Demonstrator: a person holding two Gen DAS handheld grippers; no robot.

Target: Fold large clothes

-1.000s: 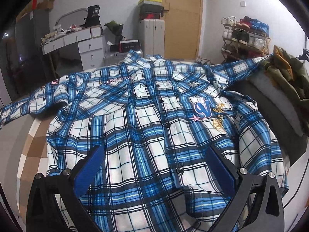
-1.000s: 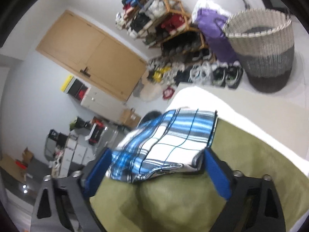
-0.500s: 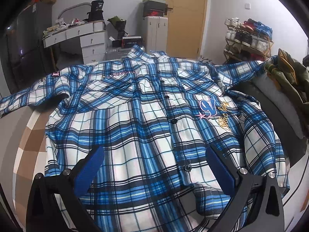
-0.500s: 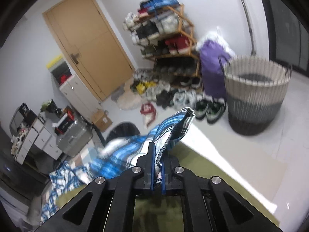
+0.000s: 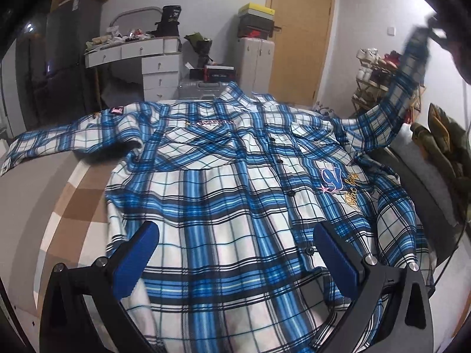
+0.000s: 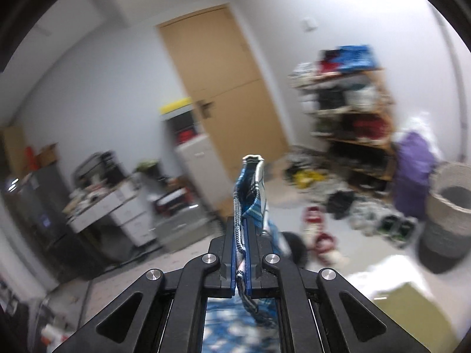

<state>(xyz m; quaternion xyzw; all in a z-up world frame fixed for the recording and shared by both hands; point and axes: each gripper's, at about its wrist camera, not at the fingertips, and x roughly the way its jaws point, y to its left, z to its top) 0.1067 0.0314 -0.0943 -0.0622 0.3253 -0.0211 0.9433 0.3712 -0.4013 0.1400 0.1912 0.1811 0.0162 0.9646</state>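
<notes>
We see a blue and white plaid shirt [image 5: 223,194] lying front up and buttoned across a bed [image 5: 73,206], collar away from us, hem toward the left gripper [image 5: 235,253]. That gripper hangs over the lower part of the shirt with its blue pads spread wide; nothing sits between them and neither pad presses on the cloth.

One sleeve [image 5: 59,144] lies flat, stretched out to the left side of the left view. The other sleeve [image 5: 394,103] rises off the bed at the right, running up to a dark, blurred shape at the top right corner of that view, where its cuff [image 5: 416,44] is held.

In the right wrist view we find the right gripper [image 6: 242,235] with its jaws pressed together on that cuff [image 6: 248,188]. A folded edge of plaid cloth stands up between the pads and pokes out past the tips, and more plaid trails down below the fingers.

An olive garment [image 5: 447,144] lies bunched on a grey surface just right of the shirt. Behind the bed stand a white desk [image 5: 141,58], a tan door [image 5: 300,35] and a shoe rack [image 5: 379,73]. The right view, blurred, also shows a woven basket [image 6: 447,214] on the floor by the rack, beside a purple bag [image 6: 412,170].
</notes>
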